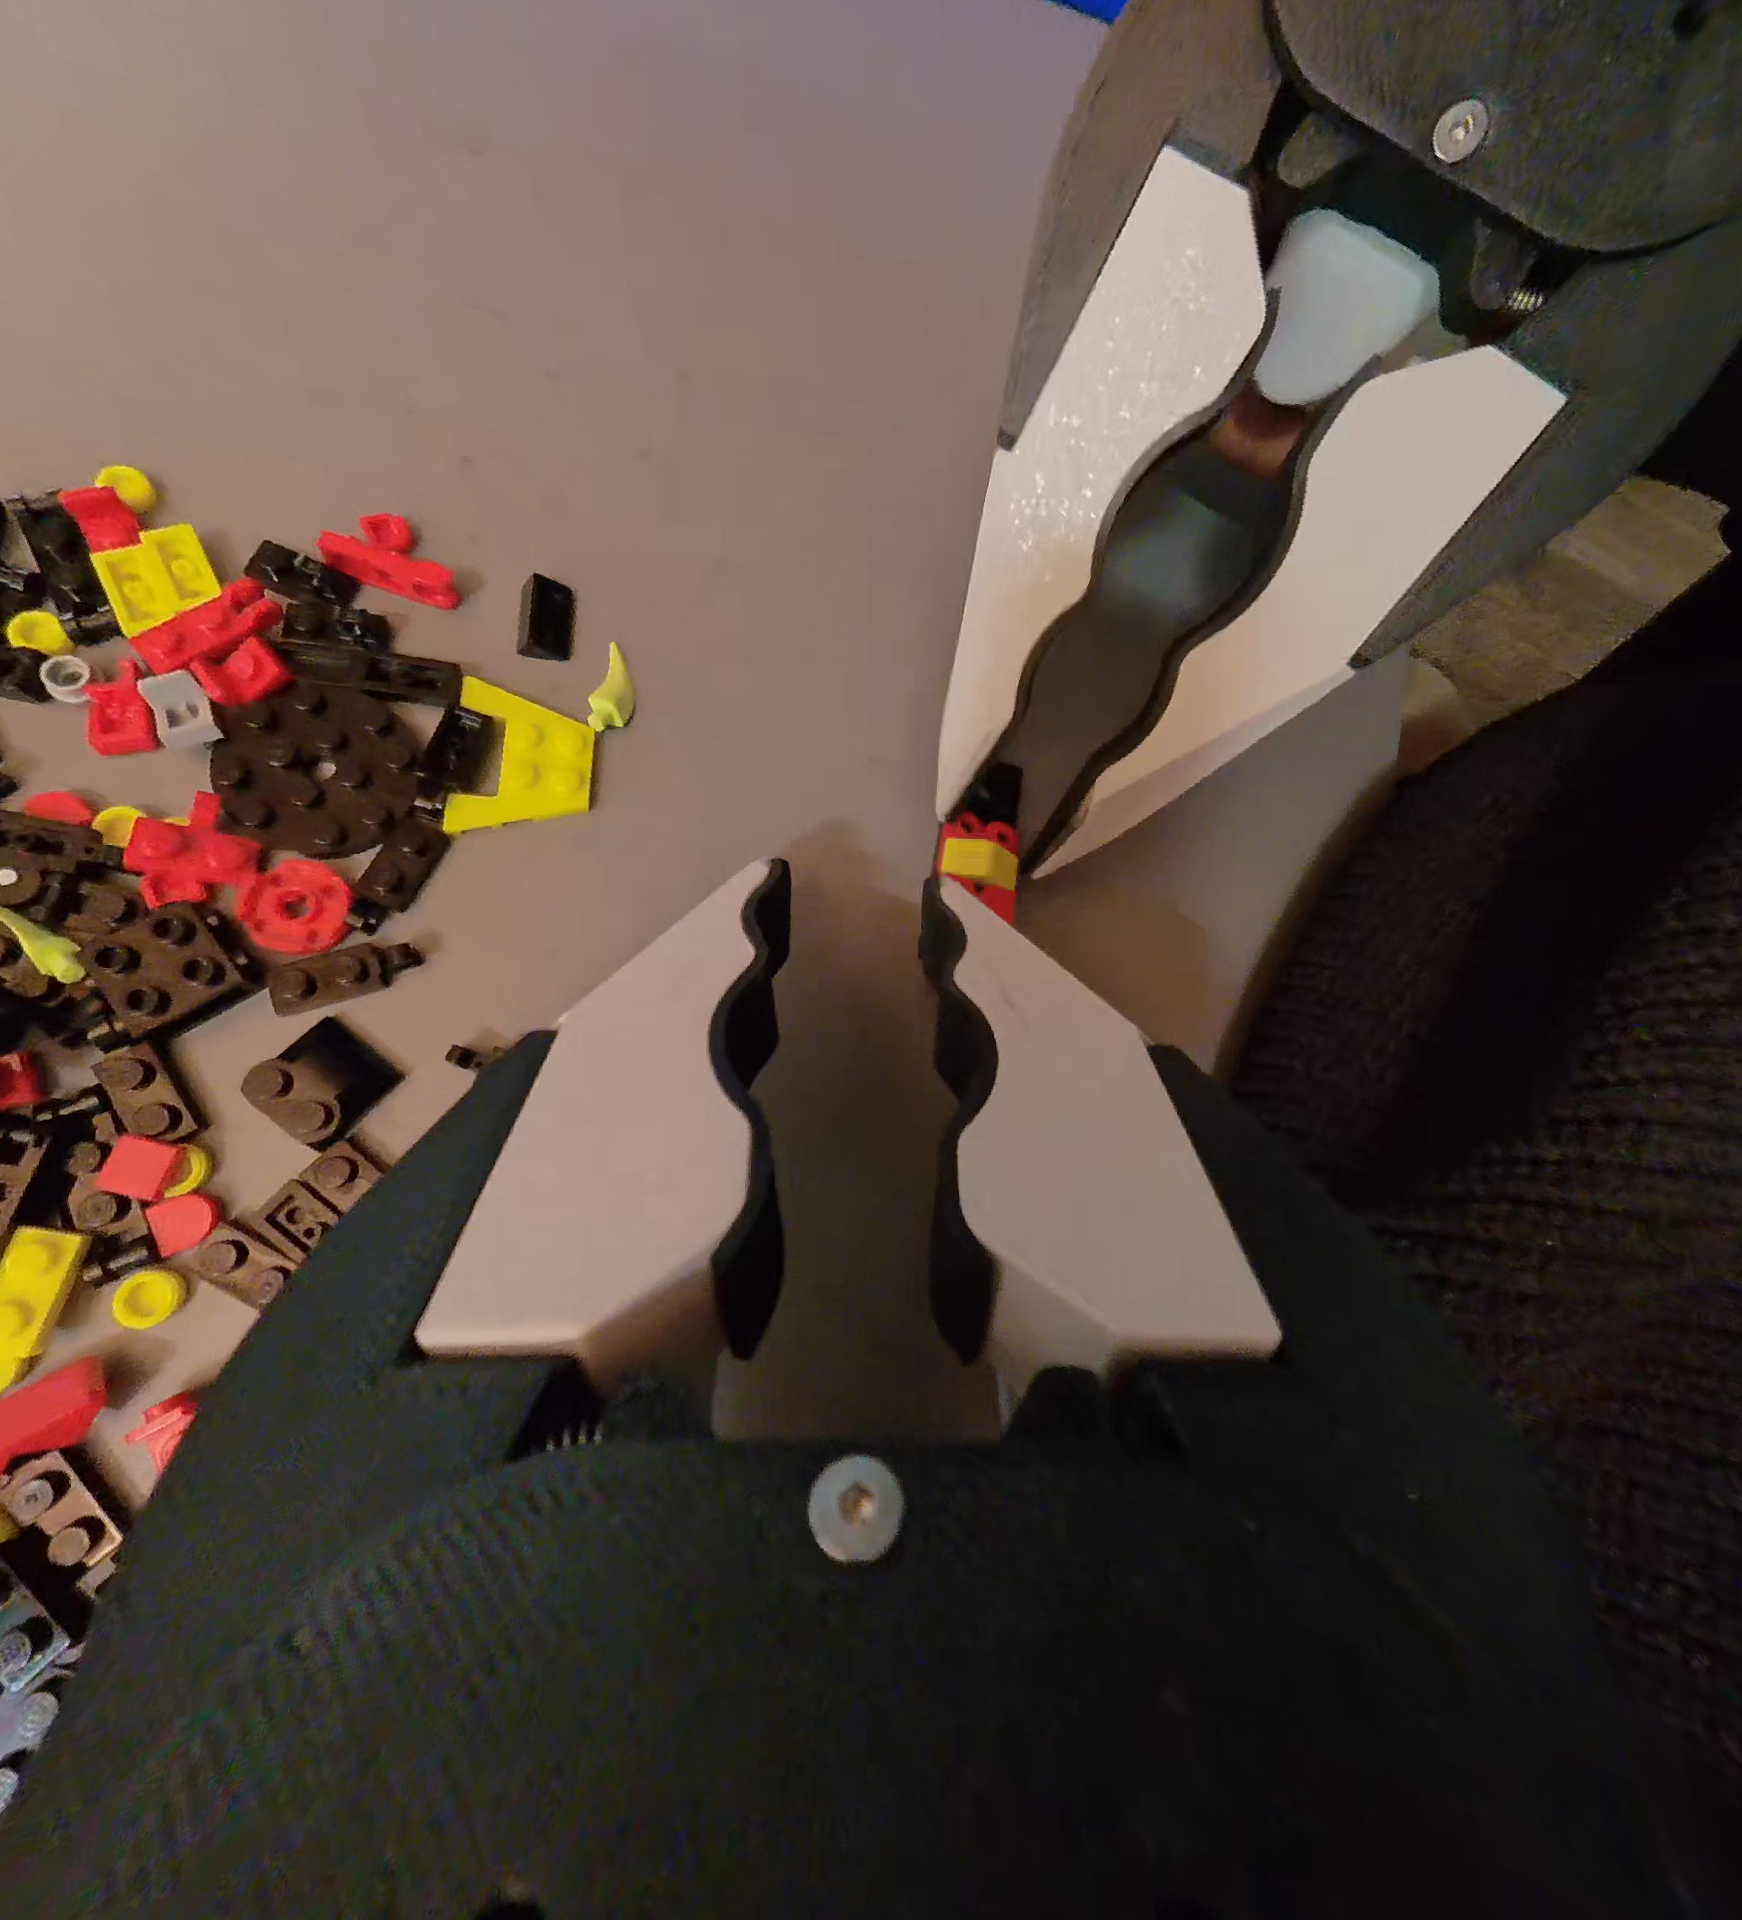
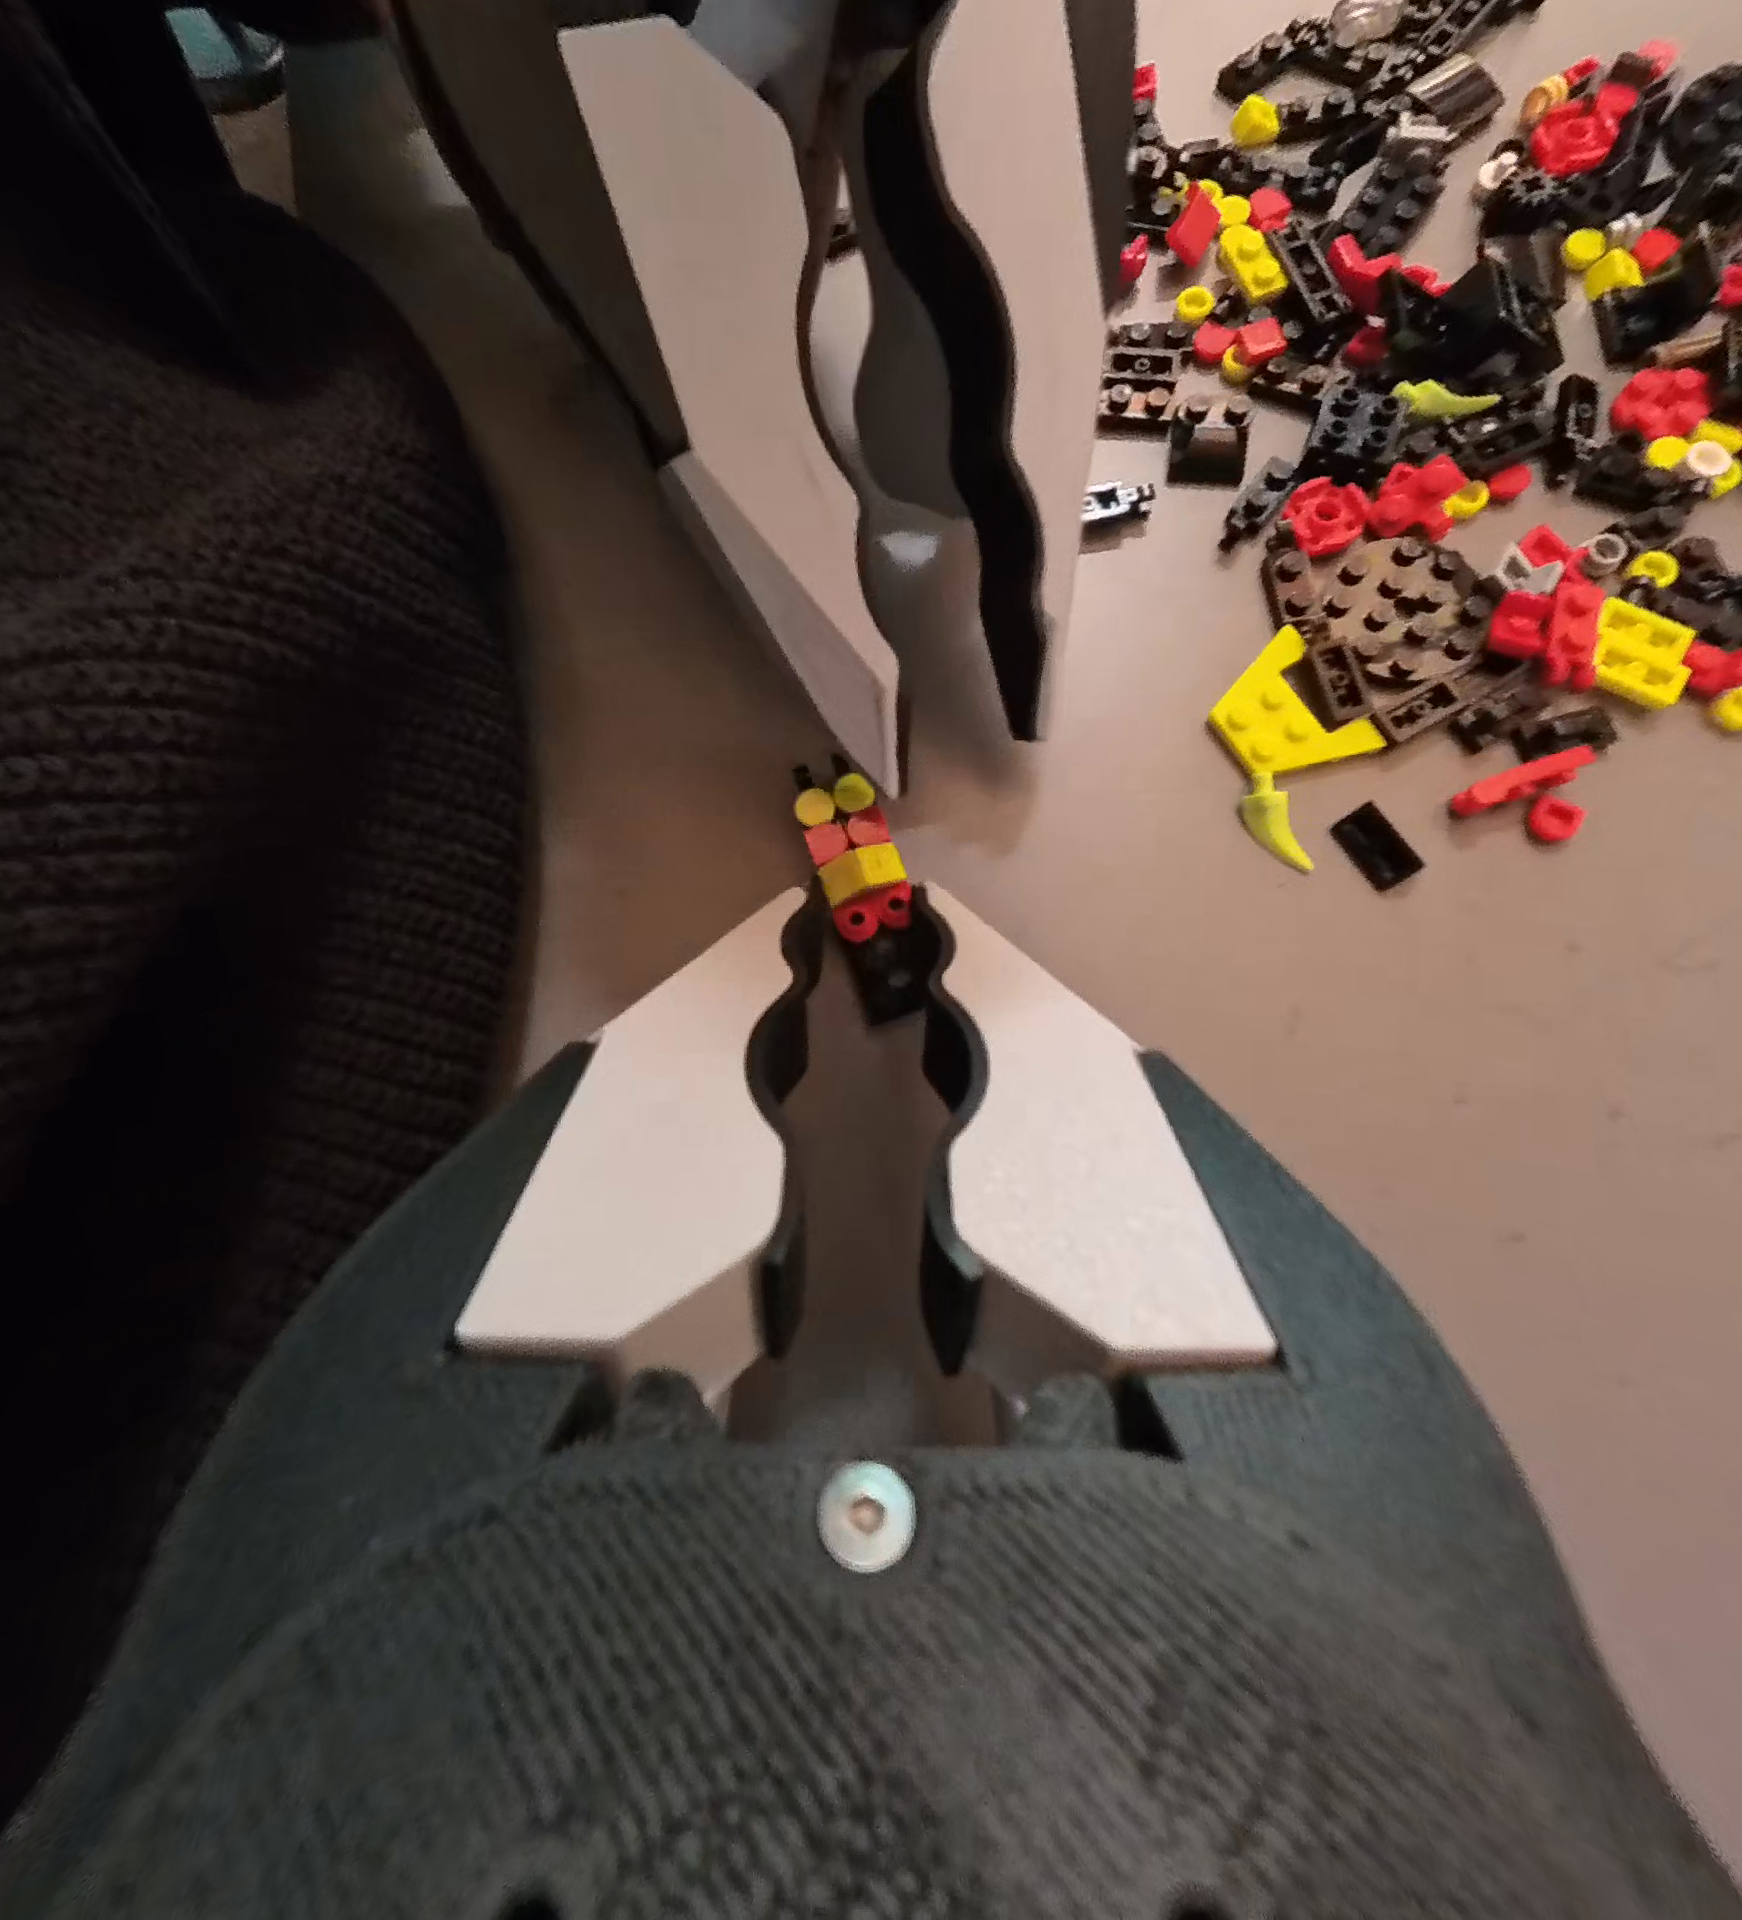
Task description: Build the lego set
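My right gripper (image 2: 869,899) is shut on a small lego assembly (image 2: 862,873), a black plate with red and yellow pieces stacked on it, held just above the grey table (image 2: 1366,1143). My left gripper (image 1: 851,883) is open and empty, and its right fingertip is just beside the assembly (image 1: 981,857). In the left wrist view the right gripper (image 1: 992,842) comes in from the upper right. In the right wrist view the left gripper (image 2: 955,753) comes down from the top.
A pile of loose black, red and yellow pieces (image 1: 223,831) (image 2: 1469,416) lies to one side, with a yellow wedge plate (image 2: 1272,717), a lime claw (image 2: 1272,821) and a black tile (image 2: 1376,847) at its near edge. Dark knitted fabric (image 2: 171,727) lies past the table edge. The grippers are tip to tip, or close to it. The black tile (image 2: 1376,847) lies around 7 centimeters away from my left fingertips. My left wrist view (image 1: 562,605) looks at it from another angle.
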Motion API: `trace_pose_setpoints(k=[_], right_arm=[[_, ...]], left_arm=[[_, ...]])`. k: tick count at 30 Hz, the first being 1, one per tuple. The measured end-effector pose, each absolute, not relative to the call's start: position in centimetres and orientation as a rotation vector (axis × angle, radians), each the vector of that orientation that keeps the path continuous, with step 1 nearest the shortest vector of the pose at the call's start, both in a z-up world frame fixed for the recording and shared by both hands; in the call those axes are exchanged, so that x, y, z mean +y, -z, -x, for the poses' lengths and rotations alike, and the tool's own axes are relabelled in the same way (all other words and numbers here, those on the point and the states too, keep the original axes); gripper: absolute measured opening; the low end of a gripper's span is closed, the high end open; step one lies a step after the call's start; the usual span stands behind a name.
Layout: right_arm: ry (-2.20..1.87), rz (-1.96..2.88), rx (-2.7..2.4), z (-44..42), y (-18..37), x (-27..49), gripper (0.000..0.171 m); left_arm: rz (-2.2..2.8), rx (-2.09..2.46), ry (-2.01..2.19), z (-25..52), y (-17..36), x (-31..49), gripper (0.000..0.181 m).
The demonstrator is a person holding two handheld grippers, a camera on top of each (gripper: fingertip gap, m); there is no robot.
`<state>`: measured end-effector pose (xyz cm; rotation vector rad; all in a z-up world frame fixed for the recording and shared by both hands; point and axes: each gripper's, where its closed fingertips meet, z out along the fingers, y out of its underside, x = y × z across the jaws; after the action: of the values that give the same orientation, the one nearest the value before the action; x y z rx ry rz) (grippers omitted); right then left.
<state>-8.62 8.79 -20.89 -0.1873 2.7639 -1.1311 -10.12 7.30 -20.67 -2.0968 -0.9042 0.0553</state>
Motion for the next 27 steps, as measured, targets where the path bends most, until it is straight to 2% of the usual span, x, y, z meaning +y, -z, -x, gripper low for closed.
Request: trace_pose_setpoints(k=[8,13,19,27], right_arm=[[1.162,0.299,2.780,8.0,20.7,8.2,0.023],[1.174,0.279,2.783,8.2,20.8,8.1,0.016],[1.180,0.277,2.799,8.3,20.8,8.1,0.014],[1.140,0.244,2.789,8.1,20.8,8.2,0.012]], left_arm=[[2.121,-0.736,0.038,8.2,20.0,8.5,0.025],[2.205,-0.715,0.004,7.8,21.3,8.4,0.024],[2.200,-0.760,0.020,8.0,21.5,8.3,0.016],[2.189,-0.779,0.057,7.9,21.5,8.4,0.016]])
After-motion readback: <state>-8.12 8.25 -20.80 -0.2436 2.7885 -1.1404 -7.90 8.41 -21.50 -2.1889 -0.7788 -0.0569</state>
